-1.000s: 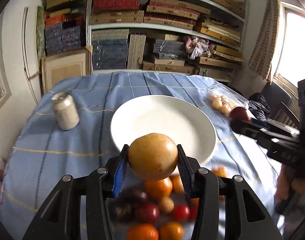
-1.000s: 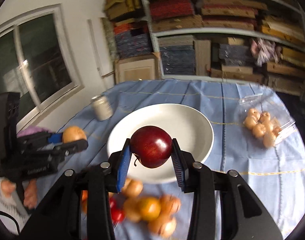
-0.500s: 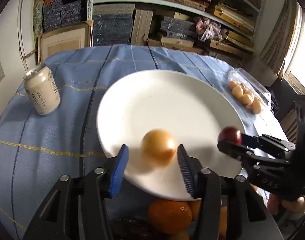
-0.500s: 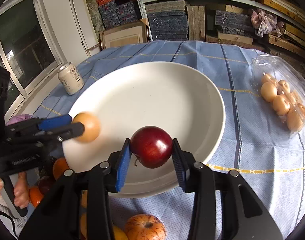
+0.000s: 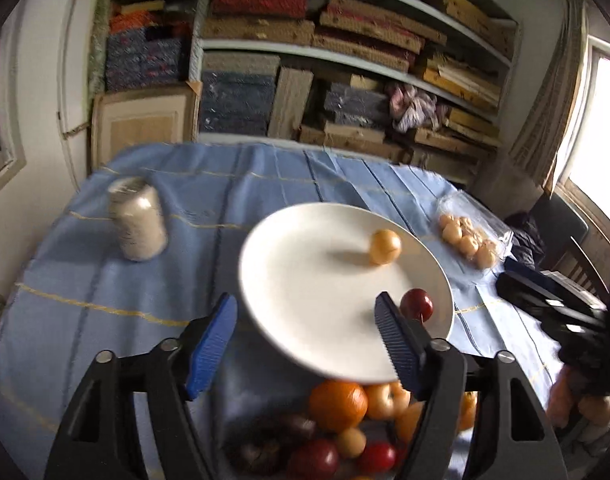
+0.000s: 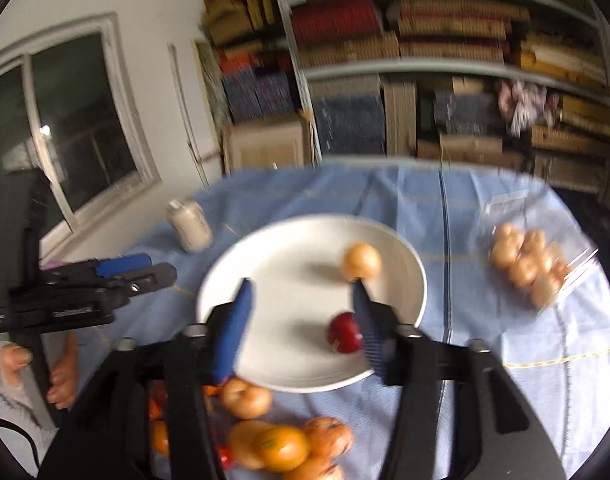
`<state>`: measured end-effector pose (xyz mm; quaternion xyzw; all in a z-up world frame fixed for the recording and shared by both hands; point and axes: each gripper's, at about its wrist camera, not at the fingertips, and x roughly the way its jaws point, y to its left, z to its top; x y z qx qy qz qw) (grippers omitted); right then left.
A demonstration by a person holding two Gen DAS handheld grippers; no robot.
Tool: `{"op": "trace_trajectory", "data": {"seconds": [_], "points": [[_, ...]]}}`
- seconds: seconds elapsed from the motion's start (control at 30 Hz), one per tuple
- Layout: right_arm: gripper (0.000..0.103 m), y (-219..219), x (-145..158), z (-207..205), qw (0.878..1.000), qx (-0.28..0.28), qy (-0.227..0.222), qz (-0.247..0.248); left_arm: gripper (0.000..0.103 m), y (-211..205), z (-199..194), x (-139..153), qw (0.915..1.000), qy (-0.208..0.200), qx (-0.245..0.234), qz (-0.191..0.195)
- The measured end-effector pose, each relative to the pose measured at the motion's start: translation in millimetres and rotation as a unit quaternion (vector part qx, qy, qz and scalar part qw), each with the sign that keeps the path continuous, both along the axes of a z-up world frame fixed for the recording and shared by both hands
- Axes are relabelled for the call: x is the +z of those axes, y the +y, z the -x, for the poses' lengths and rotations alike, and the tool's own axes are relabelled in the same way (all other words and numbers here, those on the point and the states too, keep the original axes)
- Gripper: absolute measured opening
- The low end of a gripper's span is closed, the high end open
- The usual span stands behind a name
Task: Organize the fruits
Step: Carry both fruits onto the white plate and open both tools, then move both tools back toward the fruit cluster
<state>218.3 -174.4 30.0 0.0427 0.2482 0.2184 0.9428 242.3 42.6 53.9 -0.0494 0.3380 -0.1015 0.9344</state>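
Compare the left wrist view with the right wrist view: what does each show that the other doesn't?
Left wrist only: dark purple fruit in the near pile, and the right claw's black body at the right edge.

Right wrist only: the dark window, and the left claw side-on, gripped by a hand.

Both: white plate carrying a yellow fruit and a red apple, the can, bagged small fruits, oranges, shelves.

Both wrist views look forward and downward from close above the table's near edge – sharing the white plate [image 5: 305,248].
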Motion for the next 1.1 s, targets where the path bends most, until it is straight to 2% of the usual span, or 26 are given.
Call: {"op": "trace_trajectory", "data": {"seconds": [0.03,0.1,0.17,0.23,0.33,0.43,0.47,0.6,0.7,0.9,1.1], "points": [[0.072,0,3,10,1.0,0.0,-0.008,0.0,0.075,4,7,2,1.0,0.0,0.004,-0.003],[0.073,3,4,34,1.0,0.011,-0.012,0.004,0.075,14,29,1,0.9998,0.005,0.011,-0.018],[0.078,1,-1,57,1.0,0.015,-0.016,0.01,0.08,21,47,-3,0.9993,0.007,0.02,-0.03],[0.094,-2,-11,78,1.0,0.01,-0.026,0.006,0.087,28,63,-11,0.9991,0.007,0.029,-0.03],[0.094,-11,-30,95,0.999,0.002,-0.032,0.003,0.094,40,89,-34,0.999,0.012,0.042,0.003],[0.094,-15,-47,97,1.0,0.001,-0.013,0.017,0.094,41,104,-56,0.9987,0.023,0.038,0.027],[0.094,-19,-50,97,1.0,0.0,-0.009,0.012,0.094,39,108,-61,0.9988,0.023,0.037,0.024],[0.095,-17,-52,100,0.999,0.024,0.009,-0.019,0.095,23,117,-66,0.9997,0.006,0.019,-0.016],[0.098,-7,-52,108,0.999,0.037,-0.002,0.001,0.095,8,117,-71,0.9978,0.005,0.006,-0.066],[0.098,-5,-54,106,0.999,0.031,0.001,0.009,0.095,-5,113,-84,0.9957,0.019,-0.012,-0.09],[0.098,-15,-60,92,1.0,-0.004,0.023,0.008,0.098,-6,107,-92,0.9946,0.027,-0.003,-0.1]]}}
